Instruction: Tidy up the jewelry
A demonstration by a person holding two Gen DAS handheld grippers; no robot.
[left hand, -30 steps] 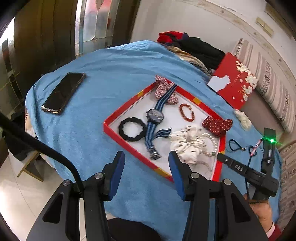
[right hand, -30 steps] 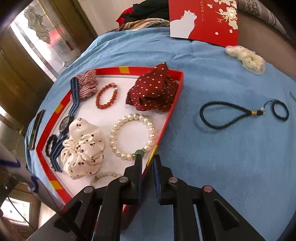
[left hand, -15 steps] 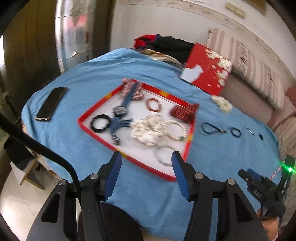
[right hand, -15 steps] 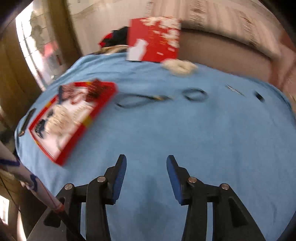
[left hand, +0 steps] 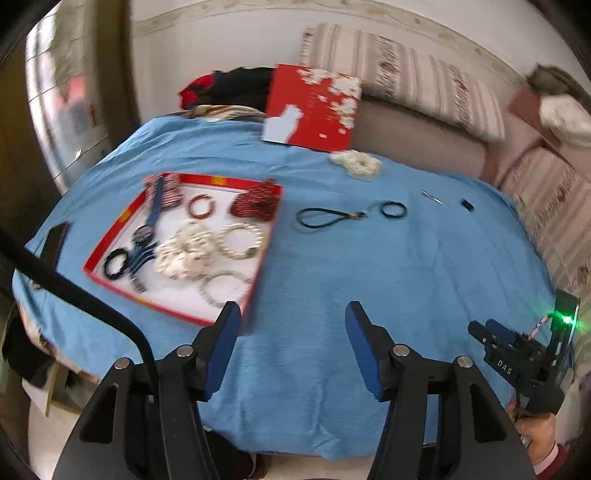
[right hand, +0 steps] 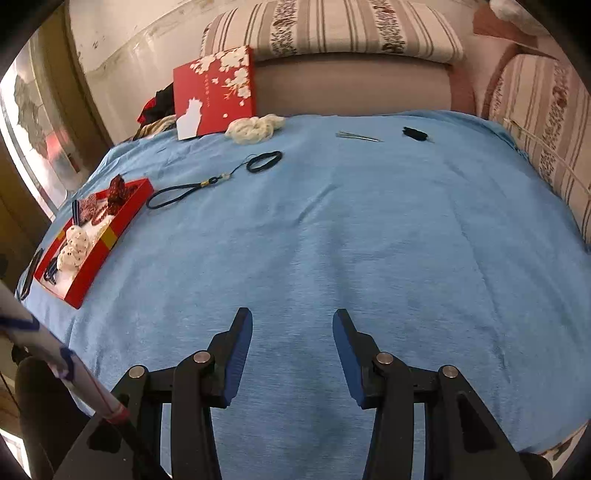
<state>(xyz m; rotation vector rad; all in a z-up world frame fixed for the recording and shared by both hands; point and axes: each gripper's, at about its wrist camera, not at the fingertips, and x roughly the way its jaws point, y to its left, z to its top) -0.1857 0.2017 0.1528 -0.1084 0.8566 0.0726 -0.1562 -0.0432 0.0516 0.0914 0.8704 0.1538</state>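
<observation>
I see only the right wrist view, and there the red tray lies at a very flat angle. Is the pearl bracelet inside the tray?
Observer: Yes. The left wrist view shows the pearl bracelet lying flat inside the red tray, beside the white spotted scrunchie.
Operator: Is there any other bracelet close to it?
Observer: Yes, a pale bead bracelet lies nearer the tray's front rim. The picture is too blurred to tell whether the two touch.

We look across a table draped in sky-blue cloth point(right hand: 369, 221) toward a sofa with beige striped, floral-banded cushions point(right hand: 332, 29) against a scuffed cream wall point(left hand: 229, 40), daylight glinting off a patterned glass door panel point(left hand: 62, 110) at left.
</observation>
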